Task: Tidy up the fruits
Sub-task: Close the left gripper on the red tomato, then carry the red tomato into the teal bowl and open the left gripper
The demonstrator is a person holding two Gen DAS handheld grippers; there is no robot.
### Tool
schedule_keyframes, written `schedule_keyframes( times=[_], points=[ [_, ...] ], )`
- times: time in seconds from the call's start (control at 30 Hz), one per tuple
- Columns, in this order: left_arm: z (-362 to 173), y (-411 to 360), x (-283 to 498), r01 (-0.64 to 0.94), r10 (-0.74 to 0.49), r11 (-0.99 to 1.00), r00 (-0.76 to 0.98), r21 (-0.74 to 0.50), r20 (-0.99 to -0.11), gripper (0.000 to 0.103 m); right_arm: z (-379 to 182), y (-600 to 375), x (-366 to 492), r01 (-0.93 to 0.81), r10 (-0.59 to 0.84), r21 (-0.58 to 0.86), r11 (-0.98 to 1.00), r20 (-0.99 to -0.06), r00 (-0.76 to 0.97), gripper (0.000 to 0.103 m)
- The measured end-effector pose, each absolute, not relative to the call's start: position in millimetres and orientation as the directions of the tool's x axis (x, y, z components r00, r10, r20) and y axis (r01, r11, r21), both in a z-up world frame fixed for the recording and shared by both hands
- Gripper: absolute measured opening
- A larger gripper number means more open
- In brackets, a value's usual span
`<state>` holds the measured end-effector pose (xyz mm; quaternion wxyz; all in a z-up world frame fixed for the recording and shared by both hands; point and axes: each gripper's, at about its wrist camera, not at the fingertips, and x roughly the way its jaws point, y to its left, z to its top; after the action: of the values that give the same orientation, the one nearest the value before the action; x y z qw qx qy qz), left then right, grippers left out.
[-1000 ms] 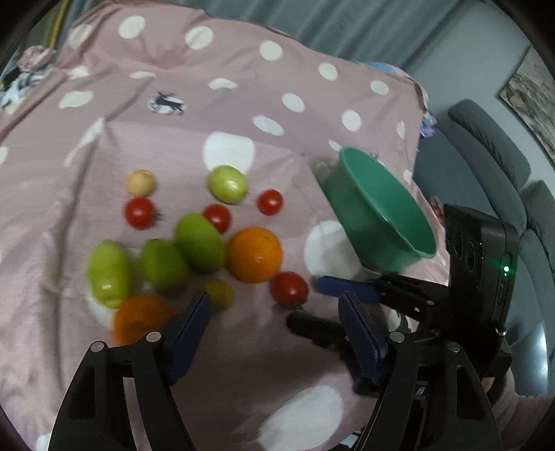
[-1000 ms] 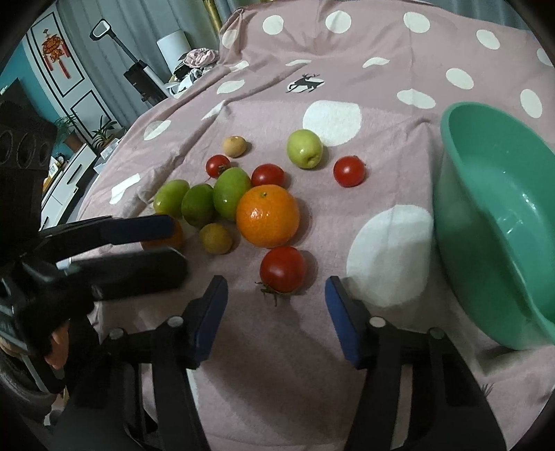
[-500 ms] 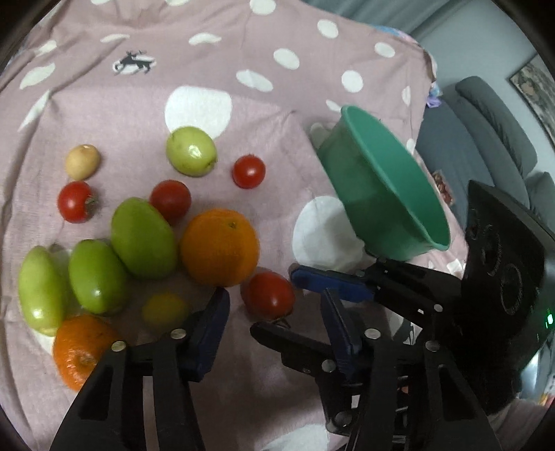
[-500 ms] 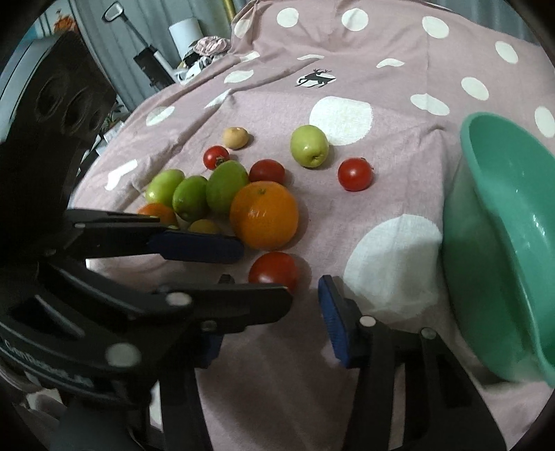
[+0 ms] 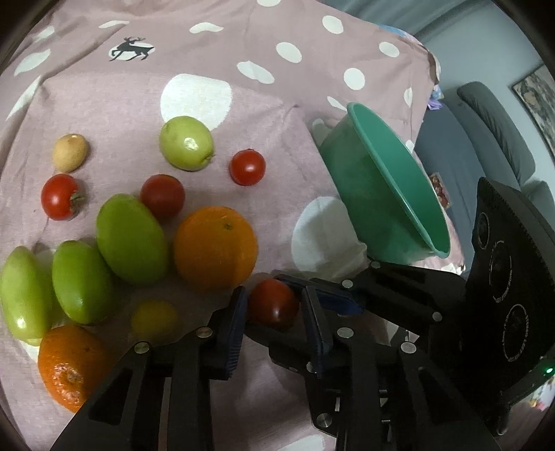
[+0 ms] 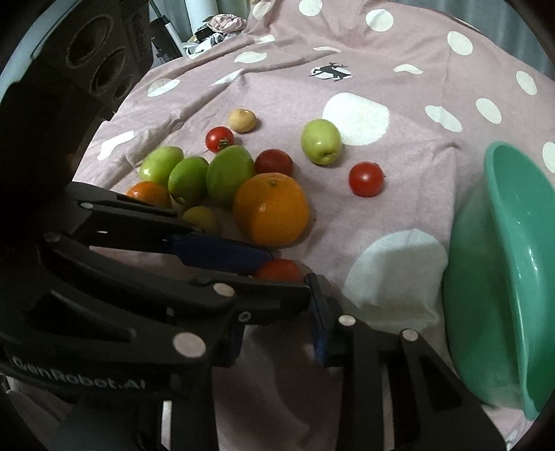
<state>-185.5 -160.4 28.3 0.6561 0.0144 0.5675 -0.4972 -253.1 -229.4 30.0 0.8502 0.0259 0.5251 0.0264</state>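
A red tomato (image 5: 273, 304) lies on the pink dotted cloth just below the big orange (image 5: 215, 247). My left gripper (image 5: 275, 314) has closed its blue pads around this tomato; it shows partly hidden in the right wrist view (image 6: 279, 270). My right gripper (image 6: 277, 329) is open right behind it, its left finger hidden by the left gripper. A green bowl (image 5: 388, 194) stands to the right, also in the right wrist view (image 6: 513, 277). Other tomatoes (image 5: 247, 167), green fruits (image 5: 130, 239) and a second orange (image 5: 69, 364) lie to the left.
A green apple (image 5: 186, 143) and a small tan fruit (image 5: 69, 152) lie farther back. A small yellow fruit (image 5: 154, 317) sits beside my left finger. A grey sofa (image 5: 485, 138) is beyond the cloth's right edge. Clutter (image 6: 222, 24) stands at the far left.
My left gripper moved forward and closed on the nearest red tomato. The right gripper stayed open just behind it, and the two grippers now overlap.
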Motion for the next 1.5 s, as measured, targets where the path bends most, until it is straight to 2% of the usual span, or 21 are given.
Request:
schedule_keyframes(
  times=[0.3, 0.67, 1.1, 1.3, 1.5],
  points=[
    [40.3, -152.6, -193.3, 0.701, -0.654, 0.485, -0.105, -0.522, -0.749, 0.029, 38.9, -226.6, -267.3, -0.017, 0.075, 0.077, 0.997, -0.859, 0.506, 0.03],
    [93.1, -161.6, -214.4, 0.788, -0.706, 0.427, -0.016, -0.444, -0.708, 0.029, 86.4, -229.7, -288.7, 0.001, 0.038, 0.05, 0.999, -0.777, 0.629, 0.03],
    [138.7, -242.8, -234.9, 0.89, -0.762, 0.26, -0.05, -0.375, -0.646, 0.029, 134.0, -295.8, -322.0, 0.172, -0.138, -0.016, 0.985, -0.673, 0.727, 0.03],
    [128.3, -281.8, -246.3, 0.901, -0.742, 0.232, -0.081, -0.368, -0.666, 0.029, 126.6, -332.7, -333.9, 0.261, -0.186, 0.005, 0.965, -0.689, 0.701, 0.031],
    [120.4, -295.4, -253.4, 0.895, -0.724, 0.288, -0.029, -0.34, -0.69, 0.03, 104.9, -350.5, -337.1, 0.317, -0.18, 0.057, 0.947, -0.723, 0.667, 0.032]
  ],
)
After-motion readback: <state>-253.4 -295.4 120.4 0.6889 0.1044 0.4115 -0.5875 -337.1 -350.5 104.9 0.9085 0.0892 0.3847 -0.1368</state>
